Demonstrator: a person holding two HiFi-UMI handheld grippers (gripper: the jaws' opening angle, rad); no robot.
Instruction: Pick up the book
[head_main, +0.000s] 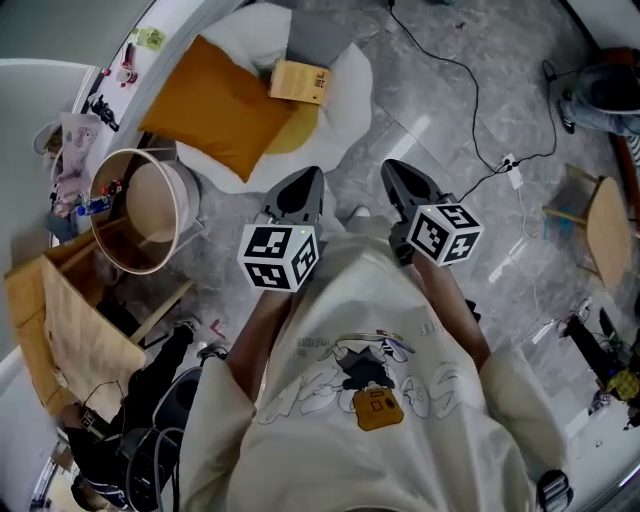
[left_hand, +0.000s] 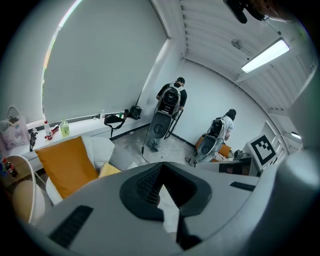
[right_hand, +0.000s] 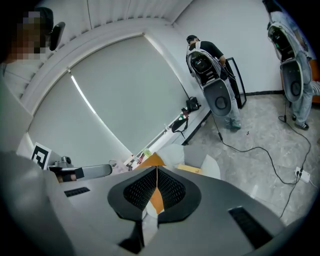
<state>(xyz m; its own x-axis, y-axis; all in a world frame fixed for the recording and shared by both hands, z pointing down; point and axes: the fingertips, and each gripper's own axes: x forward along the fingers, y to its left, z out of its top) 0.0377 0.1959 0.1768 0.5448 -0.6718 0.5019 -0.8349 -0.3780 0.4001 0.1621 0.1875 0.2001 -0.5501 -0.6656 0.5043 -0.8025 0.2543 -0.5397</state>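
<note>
Both grippers are clenched shut on nothing: the left gripper (head_main: 308, 180) and right gripper (head_main: 397, 175) point forward side by side. The tan book (head_main: 300, 82) lies well ahead of the fingertips, slightly left, on a white cushion (head_main: 345, 80) beside an orange pillow (head_main: 225, 105). Best to open the jaws early, then straddle the book's free edge.

book (head_main: 300, 82): tan cover, dark patch at one corner
pillow (head_main: 215, 105): plain orange
cushion (head_main: 345, 95): white
floor (head_main: 470, 110): pale grey, marbled
basket (head_main: 188, 200): beige
left hand-held gripper (head_main: 303, 185): dark grey jaws; white cube with black squares
right hand-held gripper (head_main: 402, 180): same colours
shirt (head_main: 400, 330): cream, cartoon print
</note>
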